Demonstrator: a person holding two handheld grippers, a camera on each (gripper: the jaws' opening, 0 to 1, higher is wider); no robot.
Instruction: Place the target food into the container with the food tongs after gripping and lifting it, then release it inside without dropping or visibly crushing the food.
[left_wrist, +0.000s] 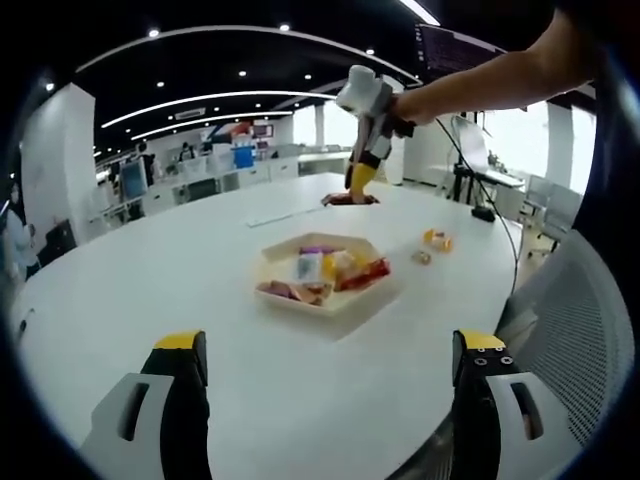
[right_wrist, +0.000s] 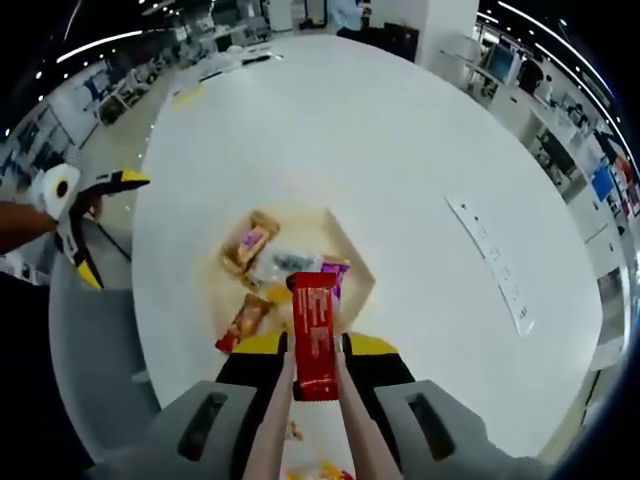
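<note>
A shallow beige container (left_wrist: 352, 302) sits mid-table, holding several wrapped snacks (left_wrist: 322, 268). My left gripper (left_wrist: 330, 345) is open and empty at the near table edge. Across the table a person's arm holds my right gripper (left_wrist: 362, 180), with a red packet (left_wrist: 350, 199) low at its tip, beyond the container. In the right gripper view, my right gripper (right_wrist: 315, 345) is shut on pale food tongs (right_wrist: 268, 430), which pinch the red snack packet (right_wrist: 314, 335) upright. The container (right_wrist: 352, 262) lies just past it. The left gripper (right_wrist: 85, 215) shows at the far left.
Two loose snacks (left_wrist: 437, 240) lie on the white round table (left_wrist: 200, 260) to the right of the container. A white paper strip (right_wrist: 495, 265) lies on the table. A grey mesh chair (left_wrist: 570, 330) stands by the table edge. Office desks are behind.
</note>
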